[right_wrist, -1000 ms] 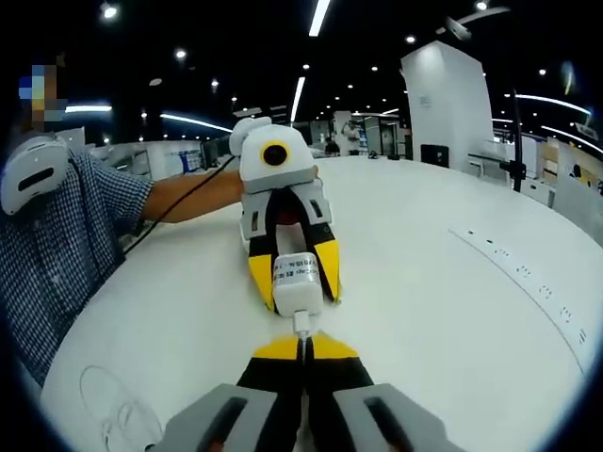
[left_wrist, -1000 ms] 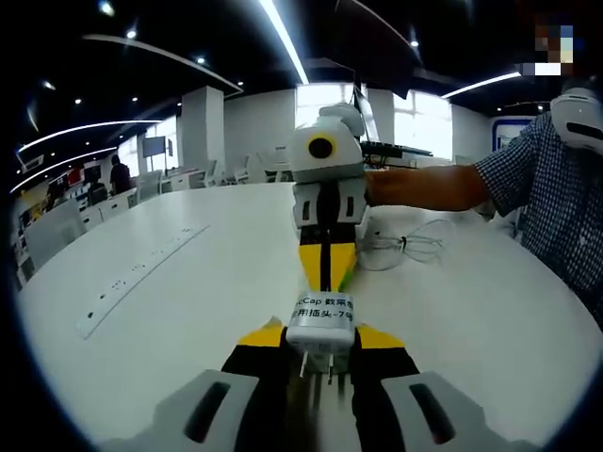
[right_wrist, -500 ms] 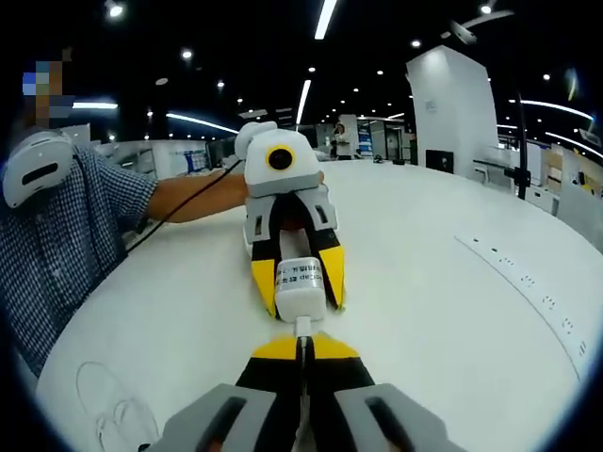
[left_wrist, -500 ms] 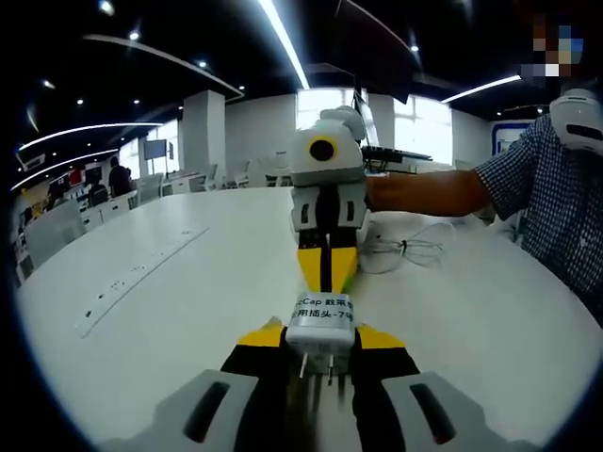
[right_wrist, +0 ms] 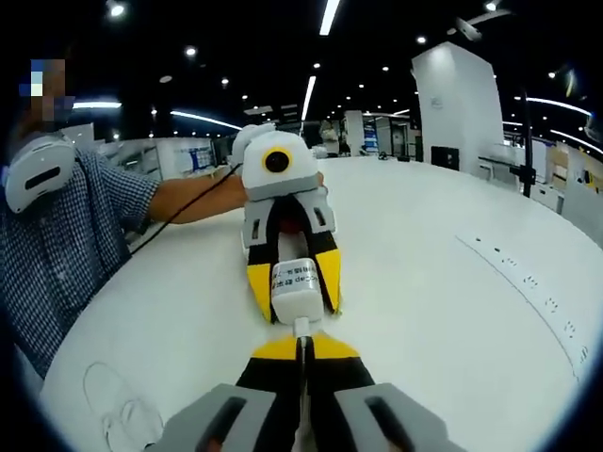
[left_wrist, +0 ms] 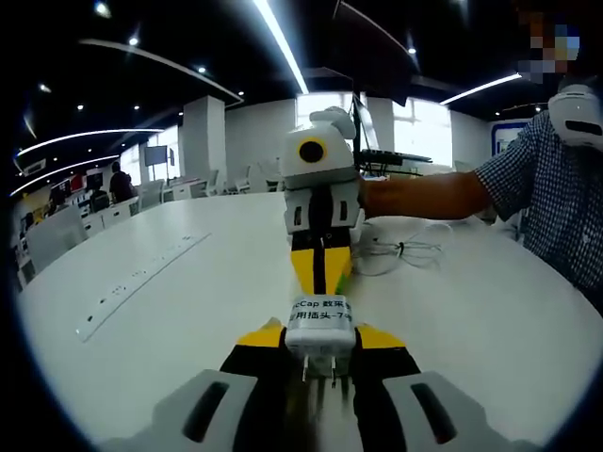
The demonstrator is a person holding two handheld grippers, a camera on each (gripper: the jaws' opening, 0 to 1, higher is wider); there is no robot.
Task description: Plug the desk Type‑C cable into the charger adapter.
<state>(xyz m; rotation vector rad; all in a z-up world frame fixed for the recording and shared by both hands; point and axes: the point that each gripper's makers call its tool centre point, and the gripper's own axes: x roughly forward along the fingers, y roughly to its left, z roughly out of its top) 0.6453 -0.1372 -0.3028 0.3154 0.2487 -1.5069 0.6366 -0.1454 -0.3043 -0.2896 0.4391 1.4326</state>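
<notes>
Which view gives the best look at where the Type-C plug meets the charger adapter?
The right gripper view: the white Type-C plug sticks out past the shut right gripper and meets the charger adapter end-on. The left gripper view shows the adapter's labelled top and prongs in the left gripper, hiding the joint.

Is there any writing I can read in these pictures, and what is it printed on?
"cCap 数采": top line of the label on the white charger adapter, cut off at both ends.
"用插头-7": second line of that label, also cut off.
In the right gripper view the same adapter label is too small and blurred to read.
The marks along the long white power strip are too small to read.
</notes>
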